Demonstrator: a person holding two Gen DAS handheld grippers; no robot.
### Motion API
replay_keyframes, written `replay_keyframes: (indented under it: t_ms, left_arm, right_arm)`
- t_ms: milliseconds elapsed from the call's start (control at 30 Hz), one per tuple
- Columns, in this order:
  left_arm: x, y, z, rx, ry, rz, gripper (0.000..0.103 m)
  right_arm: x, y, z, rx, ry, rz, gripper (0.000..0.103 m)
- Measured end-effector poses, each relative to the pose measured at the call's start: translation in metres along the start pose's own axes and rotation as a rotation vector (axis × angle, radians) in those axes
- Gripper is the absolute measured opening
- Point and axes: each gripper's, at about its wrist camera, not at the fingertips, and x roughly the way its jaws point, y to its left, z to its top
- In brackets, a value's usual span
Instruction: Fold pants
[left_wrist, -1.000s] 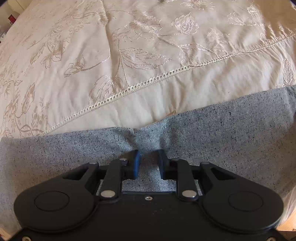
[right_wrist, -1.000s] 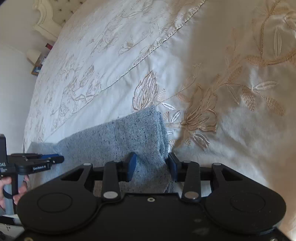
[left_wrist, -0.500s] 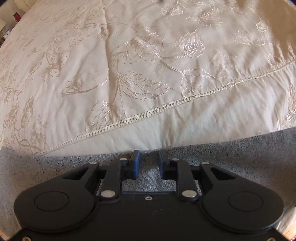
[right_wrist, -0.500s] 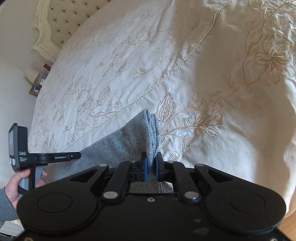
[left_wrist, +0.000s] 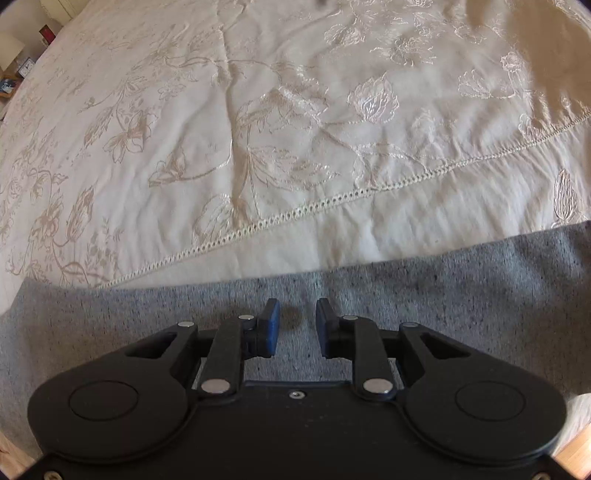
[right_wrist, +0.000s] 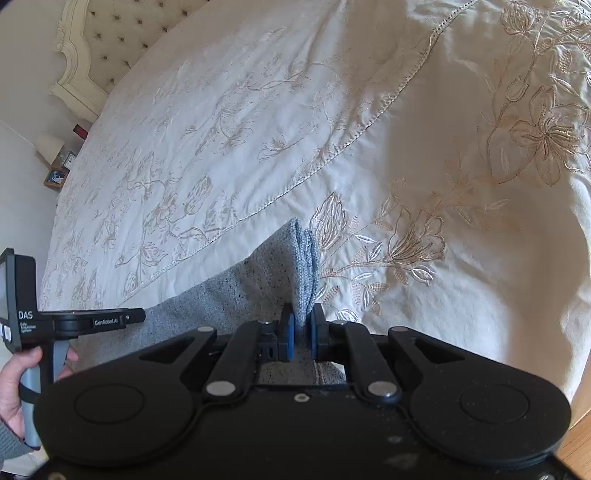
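Note:
Grey speckled pants (left_wrist: 443, 295) lie along the near edge of a bed, stretched left to right. My left gripper (left_wrist: 297, 325) hovers over the pants with its blue pads apart and nothing between them. My right gripper (right_wrist: 302, 334) is shut on the bunched end of the pants (right_wrist: 303, 258), which stands up in a fold between the pads. The left gripper (right_wrist: 74, 321) also shows in the right wrist view, held in a hand at the far left, over the other part of the pants.
A cream bedspread (left_wrist: 258, 129) with embroidered flowers covers the bed. A tufted headboard (right_wrist: 110, 44) and a nightstand with a lamp (right_wrist: 50, 147) stand at the far end. Wooden floor (right_wrist: 576, 435) shows past the bed's near edge.
My right gripper closed on the pants end and lifted it into an upright fold. My left gripper's view rose and tilted, the pucker in the cloth flattened, and its pads stayed apart.

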Motion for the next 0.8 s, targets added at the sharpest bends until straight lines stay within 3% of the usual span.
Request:
replay_keyframes:
  t_ms: [133,500,800]
  left_arm:
    - [0.014,0.003,-0.023,-0.047,0.065,0.001,0.031]
    - [0.001,0.011,-0.081,-0.112,0.098,-0.041,0.031]
    - [-0.017,-0.001,-0.117,-0.009,0.089,-0.062,0.031]
  right_arm:
    - [0.001,0.004,0.001,-0.015,0.007,-0.012,0.009]
    - [-0.001,0.009,0.002,-0.03,0.008,-0.029,0.009]
    - [-0.005,0.013,-0.001,-0.029,0.009,-0.05,0.009]
